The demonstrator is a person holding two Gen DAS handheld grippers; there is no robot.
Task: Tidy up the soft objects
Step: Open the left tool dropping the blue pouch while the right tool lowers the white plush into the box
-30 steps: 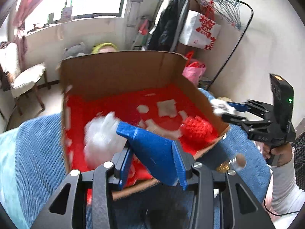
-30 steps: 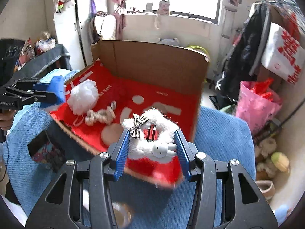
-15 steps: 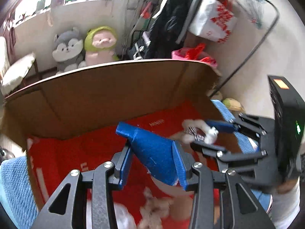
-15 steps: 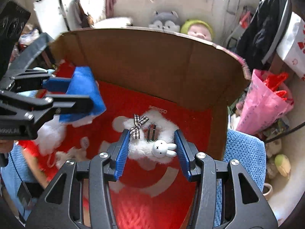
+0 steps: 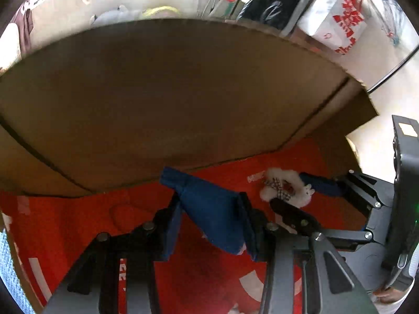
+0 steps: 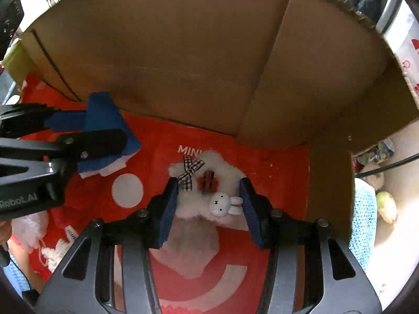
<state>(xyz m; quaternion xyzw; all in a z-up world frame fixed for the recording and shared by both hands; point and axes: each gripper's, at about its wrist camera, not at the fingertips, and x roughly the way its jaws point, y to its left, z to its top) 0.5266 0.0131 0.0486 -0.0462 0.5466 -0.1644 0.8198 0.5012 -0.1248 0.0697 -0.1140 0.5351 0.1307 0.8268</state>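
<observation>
My left gripper (image 5: 209, 222) is shut on a folded blue cloth (image 5: 212, 217) and holds it inside the cardboard box (image 5: 183, 91), above its red floor (image 5: 78, 222). My right gripper (image 6: 208, 201) is shut on a white fluffy plush item (image 6: 199, 196) with a checked bow and a small rabbit head, also inside the box near the back wall (image 6: 183, 65). The right gripper and the plush item (image 5: 282, 191) show at the right in the left wrist view. The left gripper and the blue cloth (image 6: 104, 125) show at the left in the right wrist view.
A white puffball (image 6: 28, 225) and a white fluffy strip (image 6: 57, 251) lie at the box's left. A blue knitted cover (image 6: 364, 217) lies outside the box on the right. A white bag with red print (image 5: 337, 23) hangs behind.
Both grippers have moved forward and down into the box with their loads. The back wall now fills most of both views.
</observation>
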